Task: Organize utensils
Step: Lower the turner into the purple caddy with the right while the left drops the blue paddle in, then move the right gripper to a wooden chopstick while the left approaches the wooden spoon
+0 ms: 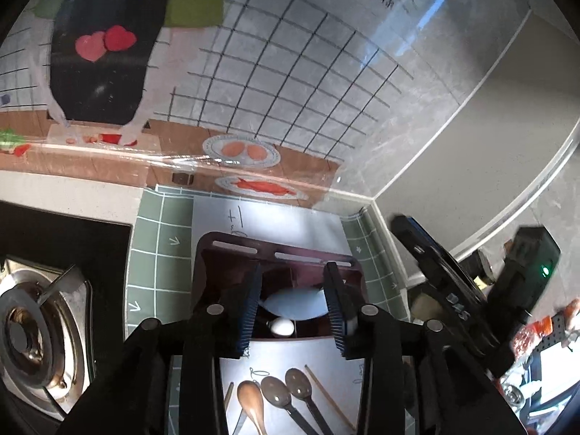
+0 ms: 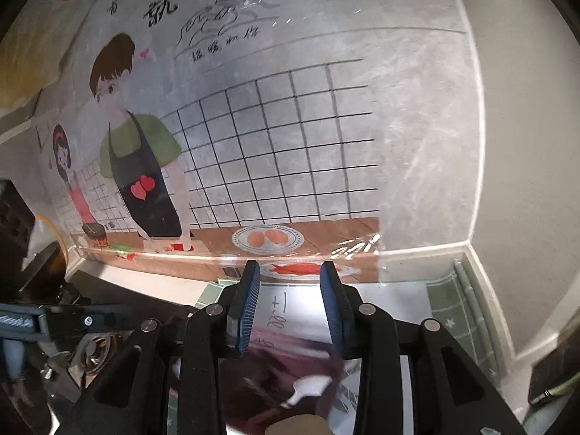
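Left gripper (image 1: 293, 302): jaws spread, nothing between the blue pads; it hangs over the dark red organiser, pointing down toward its near edge.
Right gripper (image 2: 290, 304): jaws spread, nothing between the pads; it points toward the wall mural, with the organiser blurred below it.
Organiser (image 1: 232, 253): dark red divided tray on the white sheet, its long side running left to right, its slotted far rim toward the wall.
White ladle (image 1: 290, 302): lies in the organiser's middle compartment, bowl up, seen between the left jaws; which way its handle runs is hidden.
White spoon (image 1: 282, 327): small, at the near edge of the same compartment; only its bowl shows.
Brown spoon (image 1: 251, 397): on the white sheet in front of the organiser, bowl toward the organiser, long axis running back toward the camera.
2 dark spoons (image 1: 276, 391): just right of the brown one, side by side, bowls toward the organiser, handles slanting toward the near right.
Chopsticks (image 1: 328, 397): thin brown sticks at either side of the spoons, roughly parallel to the handles.
White sheet (image 1: 268, 214): lies on a green gridded mat.
Stove burner (image 1: 36, 330): at the counter's left edge.
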Demonstrator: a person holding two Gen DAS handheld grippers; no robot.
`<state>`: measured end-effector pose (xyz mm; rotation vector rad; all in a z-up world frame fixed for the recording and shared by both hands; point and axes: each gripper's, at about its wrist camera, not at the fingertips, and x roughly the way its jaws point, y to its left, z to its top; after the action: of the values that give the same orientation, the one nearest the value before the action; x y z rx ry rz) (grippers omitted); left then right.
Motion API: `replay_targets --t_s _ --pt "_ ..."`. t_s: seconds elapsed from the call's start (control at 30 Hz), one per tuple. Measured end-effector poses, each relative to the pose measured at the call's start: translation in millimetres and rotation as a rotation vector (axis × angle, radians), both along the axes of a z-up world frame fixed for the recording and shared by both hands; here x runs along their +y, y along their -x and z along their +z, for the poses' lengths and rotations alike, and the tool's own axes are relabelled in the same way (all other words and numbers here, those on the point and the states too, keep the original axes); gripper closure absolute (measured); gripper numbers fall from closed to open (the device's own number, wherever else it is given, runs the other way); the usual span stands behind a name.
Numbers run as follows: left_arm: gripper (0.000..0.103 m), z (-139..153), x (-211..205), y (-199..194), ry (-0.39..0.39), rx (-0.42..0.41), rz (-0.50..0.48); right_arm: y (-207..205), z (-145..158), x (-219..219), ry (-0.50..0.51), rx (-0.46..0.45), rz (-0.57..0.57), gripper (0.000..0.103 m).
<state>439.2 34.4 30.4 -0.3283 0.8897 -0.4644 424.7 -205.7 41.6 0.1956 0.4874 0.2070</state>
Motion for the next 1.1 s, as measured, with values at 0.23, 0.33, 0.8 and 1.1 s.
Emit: replay_targets --t_s 0.23,0.33,0.8,1.1 --pt "0.049 9 7 55 -0.084 -0.11 0.079 70 5 -7 0.06 0.014 0.05 0.069" --pt "0.045 -2 9 84 -0.105 -0.123 0.087 94 -16 2 0.137 0.093 0.121 0.069" --pt "0.03 -95 37 189 -0.184 0.037 0.188 132 -132 17 0.289 0.418 0.244 0.069" --pt "0.027 -104 52 216 -0.211 0.056 0.231 134 -146 20 0.305 0.441 0.244 0.077"
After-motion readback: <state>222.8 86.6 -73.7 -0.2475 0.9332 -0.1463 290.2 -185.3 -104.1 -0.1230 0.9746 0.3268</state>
